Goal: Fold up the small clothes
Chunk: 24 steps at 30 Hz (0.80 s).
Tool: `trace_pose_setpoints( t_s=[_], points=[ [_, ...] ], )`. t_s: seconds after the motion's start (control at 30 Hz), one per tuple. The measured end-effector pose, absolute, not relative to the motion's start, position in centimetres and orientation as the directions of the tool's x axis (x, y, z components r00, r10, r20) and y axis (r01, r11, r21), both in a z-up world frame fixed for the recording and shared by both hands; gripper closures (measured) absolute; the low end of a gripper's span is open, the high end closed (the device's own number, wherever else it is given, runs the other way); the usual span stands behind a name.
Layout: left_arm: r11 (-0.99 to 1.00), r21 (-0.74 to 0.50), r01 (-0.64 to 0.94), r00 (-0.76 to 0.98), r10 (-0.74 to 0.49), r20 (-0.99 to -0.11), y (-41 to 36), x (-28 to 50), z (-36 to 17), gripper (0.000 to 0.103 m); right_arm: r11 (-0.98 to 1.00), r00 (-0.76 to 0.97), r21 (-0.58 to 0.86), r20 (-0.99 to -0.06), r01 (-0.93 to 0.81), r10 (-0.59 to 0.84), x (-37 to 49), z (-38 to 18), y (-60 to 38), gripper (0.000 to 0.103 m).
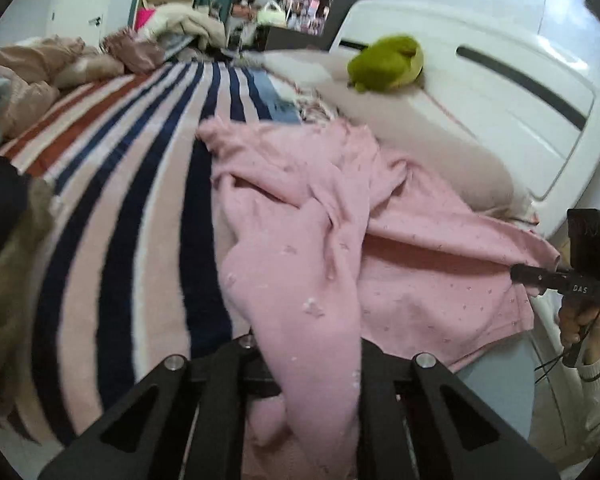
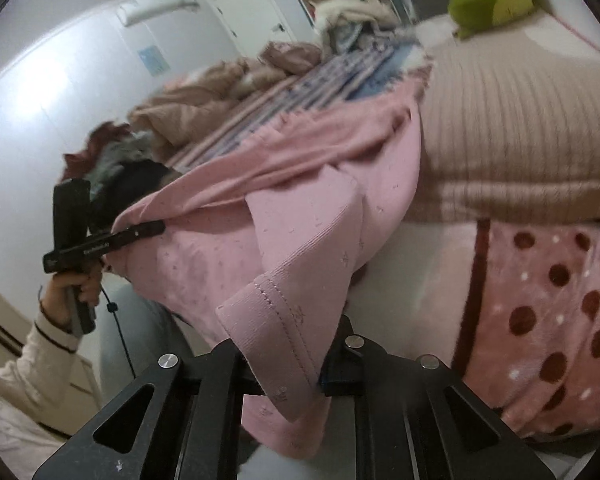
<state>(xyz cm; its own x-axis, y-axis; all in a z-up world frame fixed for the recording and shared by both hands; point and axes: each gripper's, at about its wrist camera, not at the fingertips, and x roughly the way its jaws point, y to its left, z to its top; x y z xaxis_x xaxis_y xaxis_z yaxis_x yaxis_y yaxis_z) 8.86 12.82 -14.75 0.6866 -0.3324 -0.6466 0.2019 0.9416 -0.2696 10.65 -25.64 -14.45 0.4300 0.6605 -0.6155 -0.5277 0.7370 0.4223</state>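
Note:
A small pink garment [image 1: 324, 216] with tiny star prints lies crumpled on the striped bedspread [image 1: 140, 184]. My left gripper [image 1: 312, 364] is shut on one part of it, and the cloth hangs between the fingers. My right gripper [image 2: 292, 356] is shut on a hemmed edge of the same garment [image 2: 284, 240]. The right gripper also shows in the left wrist view [image 1: 520, 274] at the garment's far right corner. The left gripper shows in the right wrist view [image 2: 156, 228] at the garment's left edge. The garment is stretched loosely between the two.
A green plush toy [image 1: 384, 64] sits on a beige pillow [image 1: 420, 136] by the white headboard [image 1: 512, 80]. Piled clothes [image 1: 40, 64] lie at the bed's far left. A pink polka-dot blanket [image 2: 548, 312] lies at the right in the right wrist view.

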Motion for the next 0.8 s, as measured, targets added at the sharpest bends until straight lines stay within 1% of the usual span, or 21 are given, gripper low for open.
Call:
trace_pose_setpoints(
  t_s=[0.3, 0.43, 0.53, 0.6, 0.7, 0.8],
  points=[
    [0.934, -0.282, 0.220, 0.769, -0.344, -0.539, 14.5, 0.5, -10.7, 0.096, 0.646, 0.413, 0.465, -0.510, -0.606, 0.755, 4.5, -10.3, -24.6, 0.096],
    [0.935, -0.277, 0.223, 0.780, -0.341, -0.524, 15.2, -1.3, -9.0, 0.096, 0.640, 0.431, 0.446, -0.486, -0.626, 0.760, 2.3, -8.1, -24.2, 0.096],
    [0.943, -0.262, 0.205, 0.790, -0.318, -0.524, 15.4, 0.4, -8.6, 0.096, 0.658, 0.454, 0.427, -0.490, -0.620, 0.745, 3.3, -7.1, -23.8, 0.096],
    [0.942, -0.278, 0.190, 0.791, -0.314, -0.525, 15.8, 2.3, -8.7, 0.096, 0.685, 0.478, 0.396, -0.505, -0.612, 0.719, 4.7, -6.7, -23.4, 0.096],
    [0.946, -0.277, 0.171, 0.790, -0.300, -0.534, 15.9, 6.8, -8.5, 0.096, 0.719, 0.499, 0.376, -0.532, -0.585, 0.684, 9.1, -6.5, -22.5, 0.096],
    [0.954, -0.270, 0.132, 0.774, -0.269, -0.573, 16.0, 13.5, -8.7, 0.095, 0.756, 0.512, 0.356, -0.572, -0.550, 0.641, 14.7, -6.5, -21.5, 0.096]
  ],
)
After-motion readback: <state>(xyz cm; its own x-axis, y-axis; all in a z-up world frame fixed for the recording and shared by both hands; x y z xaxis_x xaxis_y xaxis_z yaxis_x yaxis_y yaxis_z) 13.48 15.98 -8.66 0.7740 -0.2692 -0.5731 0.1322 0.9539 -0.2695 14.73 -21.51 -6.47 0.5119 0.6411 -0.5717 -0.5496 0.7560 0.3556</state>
